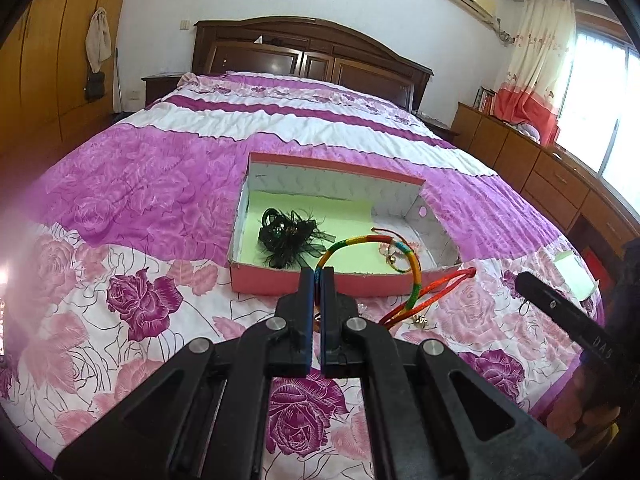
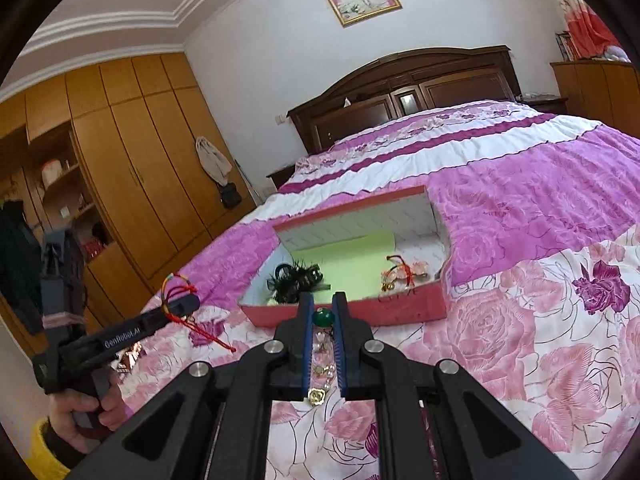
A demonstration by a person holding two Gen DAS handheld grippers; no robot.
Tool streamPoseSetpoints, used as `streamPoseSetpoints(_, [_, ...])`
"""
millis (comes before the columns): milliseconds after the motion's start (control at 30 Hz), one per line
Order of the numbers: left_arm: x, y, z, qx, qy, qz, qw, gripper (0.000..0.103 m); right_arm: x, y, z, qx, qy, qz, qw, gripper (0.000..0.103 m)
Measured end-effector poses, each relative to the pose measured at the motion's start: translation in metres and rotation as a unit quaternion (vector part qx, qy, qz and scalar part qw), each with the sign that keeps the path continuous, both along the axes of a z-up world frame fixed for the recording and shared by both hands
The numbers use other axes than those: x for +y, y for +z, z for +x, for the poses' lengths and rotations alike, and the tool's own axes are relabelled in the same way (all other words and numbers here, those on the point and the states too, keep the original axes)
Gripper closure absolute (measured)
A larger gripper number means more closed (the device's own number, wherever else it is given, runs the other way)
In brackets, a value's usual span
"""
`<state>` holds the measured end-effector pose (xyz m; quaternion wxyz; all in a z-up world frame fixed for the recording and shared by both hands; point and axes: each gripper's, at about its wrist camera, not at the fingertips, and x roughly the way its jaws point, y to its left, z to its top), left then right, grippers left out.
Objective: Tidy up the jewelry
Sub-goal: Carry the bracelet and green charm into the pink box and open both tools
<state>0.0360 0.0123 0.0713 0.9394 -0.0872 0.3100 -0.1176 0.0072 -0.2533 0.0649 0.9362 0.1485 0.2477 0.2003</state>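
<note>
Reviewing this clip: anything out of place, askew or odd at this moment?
Nothing damaged or spilled. Both grippers are loaded at once, short of the pink box: the left gripper pinches a rainbow cord bracelet, the right gripper a beaded piece with a green bead. A small gold trinket lies loose on the bedspread.

Bed [image 1: 160, 184] with pink floral quilt ahead of jaws; dark wooden headboard [image 1: 312, 52] beyond; wooden wardrobe [image 2: 132, 168] left; sunlit curtained window [image 1: 600, 100] right.

Left black two-finger gripper [image 1: 319, 276]: clamped on rainbow-wrapped cord bracelet [image 1: 362, 246]. Right black gripper [image 2: 323, 300]: pinching green-beaded charm bracelet [image 2: 324, 317] (fingers narrowly parted).
</note>
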Motion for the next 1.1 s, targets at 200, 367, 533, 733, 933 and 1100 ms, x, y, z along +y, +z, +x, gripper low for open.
streamPoseSetpoints(200, [-0.001, 0.007, 0.003, -0.009, -0.002, -0.003, 1.0, 0.103, -0.007, 0.009, 0.002, -0.009, -0.012, 0.0, 1.0, 0.092])
streamPoseSetpoints(367, [-0.007, 0.014, 0.011, -0.025, -0.001, 0.002, 0.9997, 0.103, -0.005, 0.019, 0.009, -0.022, -0.019, -0.015, 0.999, 0.092])
streamPoseSetpoints(533, [-0.014, 0.02, 0.023, -0.044, 0.0, 0.014, 0.9989, 0.103, 0.005, 0.03, 0.019, -0.049, -0.024, -0.04, 0.998, 0.092])
streamPoseSetpoints(733, [-0.019, 0.022, 0.042, -0.057, 0.002, 0.016, 0.9982, 0.103, 0.015, 0.035, 0.039, -0.063, -0.025, -0.056, 0.996, 0.092])
streamPoseSetpoints(933, [-0.027, 0.017, 0.066, -0.064, 0.011, 0.022, 0.9976, 0.103, 0.022, 0.033, 0.063, -0.073, -0.033, -0.074, 0.994, 0.092])
streamPoseSetpoints(1100, [-0.038, 0.006, 0.085, -0.061, 0.012, 0.03, 0.9976, 0.103, 0.024, 0.026, 0.086, -0.069, -0.039, -0.085, 0.993, 0.092])
